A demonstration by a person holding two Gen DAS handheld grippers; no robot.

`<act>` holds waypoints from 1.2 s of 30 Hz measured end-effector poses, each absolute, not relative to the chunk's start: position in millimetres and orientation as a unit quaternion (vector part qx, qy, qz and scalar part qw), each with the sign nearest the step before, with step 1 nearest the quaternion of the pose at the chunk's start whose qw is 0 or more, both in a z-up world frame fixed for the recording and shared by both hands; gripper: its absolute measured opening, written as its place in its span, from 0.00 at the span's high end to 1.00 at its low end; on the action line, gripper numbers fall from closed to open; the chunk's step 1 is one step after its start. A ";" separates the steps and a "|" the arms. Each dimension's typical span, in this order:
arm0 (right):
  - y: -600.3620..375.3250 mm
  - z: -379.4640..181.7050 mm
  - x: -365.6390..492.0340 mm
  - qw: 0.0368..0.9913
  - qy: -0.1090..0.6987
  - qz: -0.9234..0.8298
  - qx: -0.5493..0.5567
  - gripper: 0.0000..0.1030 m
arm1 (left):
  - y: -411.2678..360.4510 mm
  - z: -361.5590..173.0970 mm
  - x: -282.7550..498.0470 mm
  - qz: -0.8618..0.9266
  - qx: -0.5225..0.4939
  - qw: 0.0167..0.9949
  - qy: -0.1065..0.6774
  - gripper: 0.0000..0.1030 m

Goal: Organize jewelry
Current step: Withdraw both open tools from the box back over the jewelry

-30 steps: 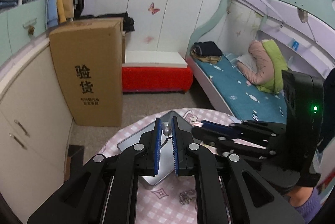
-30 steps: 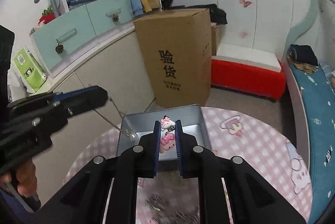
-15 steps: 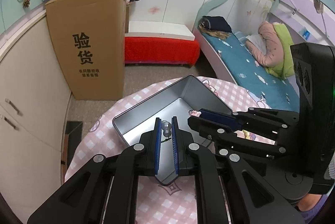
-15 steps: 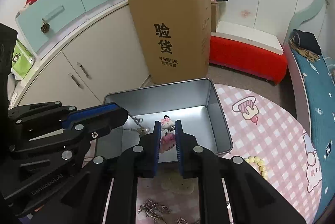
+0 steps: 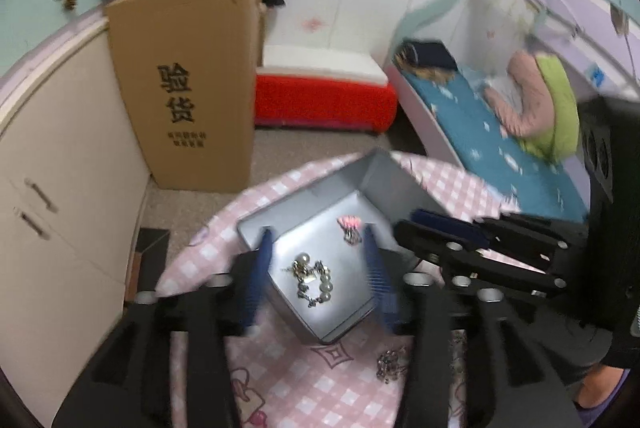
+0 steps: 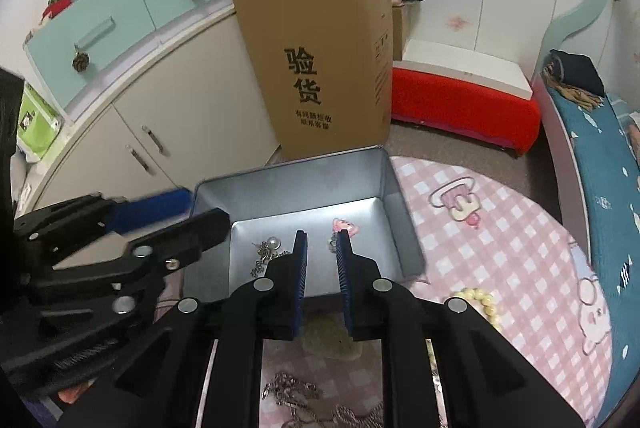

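Note:
A silver metal tin (image 5: 404,183) (image 6: 292,183) stands open on the pink checked table. A pearl chain piece (image 5: 312,278) (image 6: 269,252) and a pink cartoon charm (image 5: 349,226) (image 6: 344,228) lie on its floor. My left gripper (image 5: 318,274) is open and empty, its fingers spread over the tin's near corner. My right gripper (image 6: 322,248) is open and empty just above the tin's near wall, the charm in front of its right finger. Each gripper shows in the other's view, the right one (image 5: 460,240) and the left one (image 6: 168,224).
Silver chains (image 6: 296,396) (image 5: 390,362), a pale bead bracelet (image 6: 480,300) and a yellowish piece (image 6: 330,338) lie on the table near me. A tall cardboard box (image 6: 320,67), cabinets (image 6: 168,123), a red bench (image 6: 460,107) and a bed (image 5: 500,139) stand beyond.
Both grippers have opened. The pearl chain has dropped from the left gripper and the pink charm from the right gripper; both now lie in the tin.

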State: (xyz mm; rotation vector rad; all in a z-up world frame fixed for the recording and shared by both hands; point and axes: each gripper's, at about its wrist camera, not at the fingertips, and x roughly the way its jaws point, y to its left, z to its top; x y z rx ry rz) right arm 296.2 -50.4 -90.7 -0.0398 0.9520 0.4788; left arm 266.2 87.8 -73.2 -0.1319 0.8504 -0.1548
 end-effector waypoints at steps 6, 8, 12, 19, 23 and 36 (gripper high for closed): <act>-73.3 -54.0 266.5 0.880 0.419 0.223 -0.023 0.67 | 85.9 -33.6 223.3 -0.082 -0.079 0.928 0.354 0.33; -83.2 -43.9 251.9 0.887 0.407 0.217 -0.028 0.58 | 78.9 -22.8 201.7 -0.078 -0.071 0.937 0.333 0.32; -113.6 -30.5 217.2 0.901 0.385 0.198 -0.025 0.52 | 66.9 -17.0 160.4 -0.062 -0.072 0.949 0.300 0.25; -163.8 -48.7 168.7 0.911 0.384 0.149 -0.010 0.47 | 34.2 -48.6 121.6 -0.045 -0.050 0.949 0.308 0.25; -183.2 -74.0 152.1 0.907 0.403 0.123 0.001 0.47 | 14.9 -82.7 119.3 -0.054 -0.040 0.935 0.347 0.25; -206.7 -135.0 134.3 0.881 0.459 0.105 0.044 0.47 | -13.2 -140.5 129.5 -0.058 -0.015 0.915 0.400 0.25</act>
